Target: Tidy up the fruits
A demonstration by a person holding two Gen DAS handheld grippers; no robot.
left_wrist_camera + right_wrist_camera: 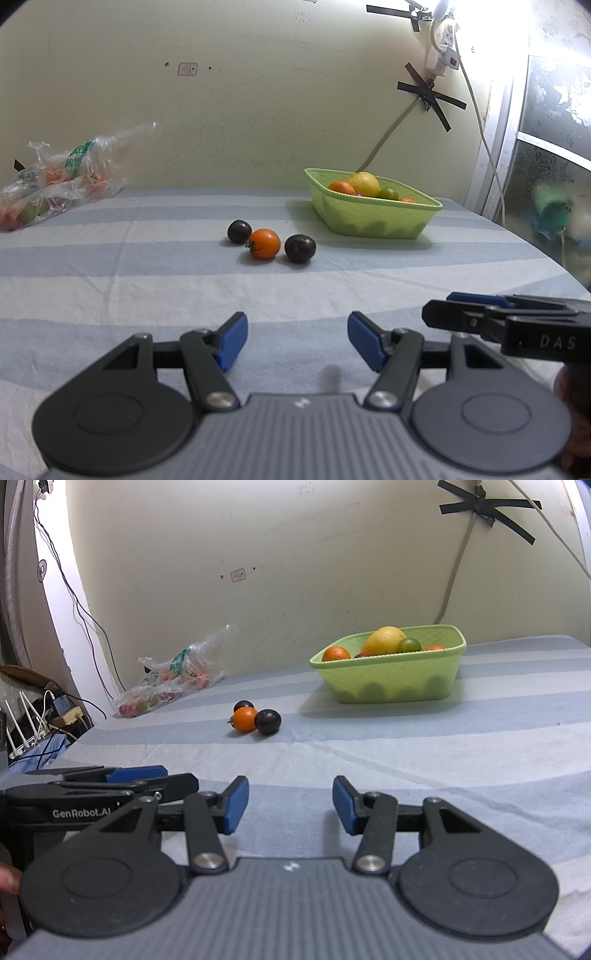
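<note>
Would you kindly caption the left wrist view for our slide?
Open left hand-held gripper faces an orange tomato between two dark fruits beside a green basket.

My right gripper [290, 805] hovers low over a blue-and-white striped cloth [443, 746], its blue-padded fingers spread apart with nothing between them, and my left gripper [147, 779] pokes in from the left edge. Ahead, an orange tomato [245, 719] sits touching two dark plums [267, 722] [243, 705]. Farther right stands a green basket [391, 686] holding a yellow citrus [384, 640] and other fruit, and a plastic bag of produce [173, 675] lies by the wall.
</note>
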